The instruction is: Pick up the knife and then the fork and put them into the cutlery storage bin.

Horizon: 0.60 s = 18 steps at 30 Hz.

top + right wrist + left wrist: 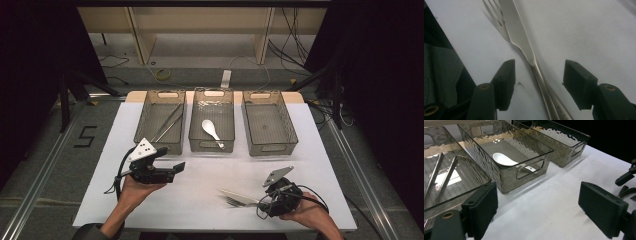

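Holding chopsticks [167,123] and a spoon [210,130], two bins [199,116] flank both grippers' parted fingers [505,82].

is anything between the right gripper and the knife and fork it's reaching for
Nothing visible. The right gripper has its jaws open astride the handles of the knife and fork, which lie crossed on the white table. Only bare tabletop shows between pads and handles.

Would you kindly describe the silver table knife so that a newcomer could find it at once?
On the white table sheet, look at the near right corner, in front of the three clear plastic bins. There the silver table knife lies across a silver fork, between the open right gripper's jaws. Its smooth, untined blade sets it apart.
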Each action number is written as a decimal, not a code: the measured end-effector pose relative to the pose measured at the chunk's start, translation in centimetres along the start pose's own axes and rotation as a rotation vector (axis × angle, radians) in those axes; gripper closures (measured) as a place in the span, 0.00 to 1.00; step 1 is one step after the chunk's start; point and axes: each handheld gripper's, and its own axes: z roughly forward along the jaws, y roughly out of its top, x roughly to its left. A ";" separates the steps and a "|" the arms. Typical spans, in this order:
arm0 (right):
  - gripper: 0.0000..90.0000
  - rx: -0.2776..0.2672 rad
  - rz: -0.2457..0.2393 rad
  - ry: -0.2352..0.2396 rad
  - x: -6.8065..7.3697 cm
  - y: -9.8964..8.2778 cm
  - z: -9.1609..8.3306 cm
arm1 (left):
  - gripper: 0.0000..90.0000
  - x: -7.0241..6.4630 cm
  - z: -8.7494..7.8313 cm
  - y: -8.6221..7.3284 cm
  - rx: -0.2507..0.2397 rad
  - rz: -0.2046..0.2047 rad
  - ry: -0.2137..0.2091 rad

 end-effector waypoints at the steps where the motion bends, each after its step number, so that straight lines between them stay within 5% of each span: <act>1: 0.48 0.006 -0.003 0.001 -0.1 0.0 0.2 | 0.17 0.0 0.0 0.0 0.002 0.003 -0.001; 7: 0.51 0.048 -0.016 -0.008 -0.2 0.1 1.0 | 0.17 0.1 0.0 0.0 -0.006 -0.005 0.005; 18: 0.70 0.089 -0.072 -0.011 0.0 0.2 1.6 | 0.17 0.1 0.0 0.0 -0.007 -0.004 0.008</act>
